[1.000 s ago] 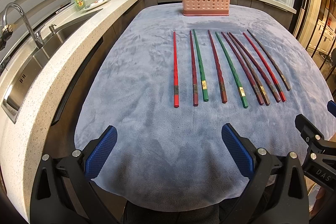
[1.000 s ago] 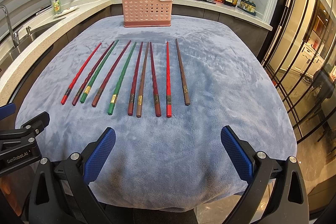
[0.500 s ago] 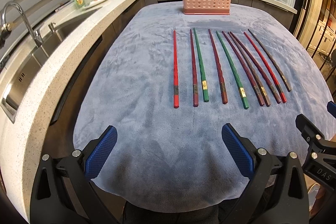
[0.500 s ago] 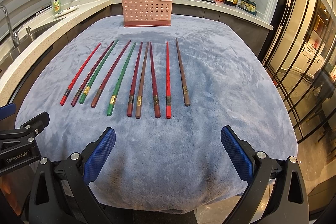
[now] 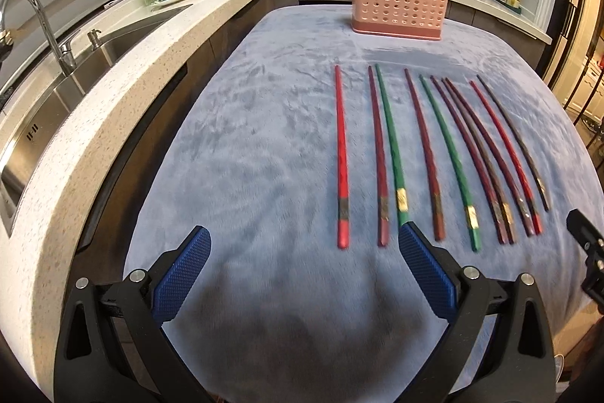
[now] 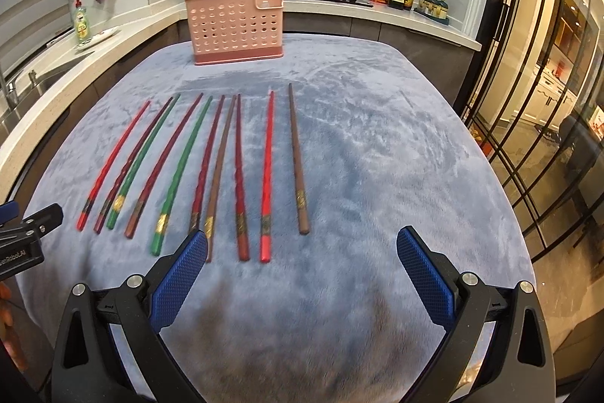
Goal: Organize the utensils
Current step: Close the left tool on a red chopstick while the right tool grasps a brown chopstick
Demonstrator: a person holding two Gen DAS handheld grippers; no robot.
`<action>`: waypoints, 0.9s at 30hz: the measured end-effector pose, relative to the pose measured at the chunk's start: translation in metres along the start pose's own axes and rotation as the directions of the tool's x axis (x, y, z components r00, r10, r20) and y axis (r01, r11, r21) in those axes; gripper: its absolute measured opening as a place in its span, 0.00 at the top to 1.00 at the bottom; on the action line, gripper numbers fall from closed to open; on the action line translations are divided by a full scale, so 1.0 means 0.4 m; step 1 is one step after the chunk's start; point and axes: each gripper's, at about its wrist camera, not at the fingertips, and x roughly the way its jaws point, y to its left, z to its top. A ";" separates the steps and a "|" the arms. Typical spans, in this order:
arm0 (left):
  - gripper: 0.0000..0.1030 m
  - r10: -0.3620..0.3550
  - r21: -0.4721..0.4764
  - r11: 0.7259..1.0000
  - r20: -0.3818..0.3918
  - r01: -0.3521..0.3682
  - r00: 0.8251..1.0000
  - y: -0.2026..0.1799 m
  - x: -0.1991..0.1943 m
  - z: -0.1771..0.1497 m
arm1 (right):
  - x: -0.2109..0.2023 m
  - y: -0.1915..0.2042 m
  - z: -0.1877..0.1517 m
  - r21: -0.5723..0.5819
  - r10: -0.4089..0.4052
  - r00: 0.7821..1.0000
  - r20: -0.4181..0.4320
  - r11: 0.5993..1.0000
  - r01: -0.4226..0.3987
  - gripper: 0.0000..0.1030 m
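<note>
Nothing has been put away yet, so the job looks like it is only at the start. On the far left is the left hand-held gripper (image 5: 304,263), wide open with nothing between its blue pads, low over the near edge of the table (image 5: 264,123), which has a soft grey-blue cloth over it. Next comes the row of chopsticks, all lying flat on the cloth side by side with their thick ends toward us. Going left to right there is a bright red chopstick (image 5: 341,153), a dark red one just beside a green chopstick (image 5: 390,146), another dark red one, a second green one (image 6: 181,172), then some dark red and brown ones close together — two pairs nearly touch — then another bright red one (image 6: 267,172) and last a brown chopstick (image 6: 297,157) at the right end. That makes ten. The right hand-held gripper (image 6: 302,263) is also open and empty, near the thick ends of the sticks on the right. Far back in the middle stands the pink holder (image 6: 236,25) with round holes, upright, well apart from the row. No stick shows above its rim. So every chopstick is left to pick up and drop in the holder, I think.
</note>
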 end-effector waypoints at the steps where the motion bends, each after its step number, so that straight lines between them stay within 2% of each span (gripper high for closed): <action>1: 0.08 0.003 0.000 1.000 0.000 -0.003 1.000 -0.001 0.007 0.005 | 0.010 -0.003 0.005 0.002 -0.002 1.000 -0.001 1.000 0.002 0.07; 6: 0.08 0.017 0.003 1.000 -0.007 -0.017 1.000 -0.001 0.056 0.027 | 0.064 -0.015 0.029 0.010 -0.003 1.000 -0.021 1.000 0.003 0.14; 14: 0.15 0.013 0.020 1.000 -0.036 -0.012 0.999 -0.017 0.113 0.041 | 0.112 -0.022 0.050 0.023 -0.008 0.999 -0.038 1.000 0.009 0.16; 22: 0.31 -0.006 0.005 1.000 -0.078 0.006 0.997 -0.011 0.151 0.038 | 0.147 -0.017 0.061 0.025 0.008 0.998 -0.060 1.000 -0.006 0.26; 27: 0.36 -0.020 -0.002 1.000 -0.085 0.020 0.996 -0.010 0.159 0.033 | 0.161 -0.012 0.068 0.025 0.016 0.997 -0.069 1.000 -0.014 0.34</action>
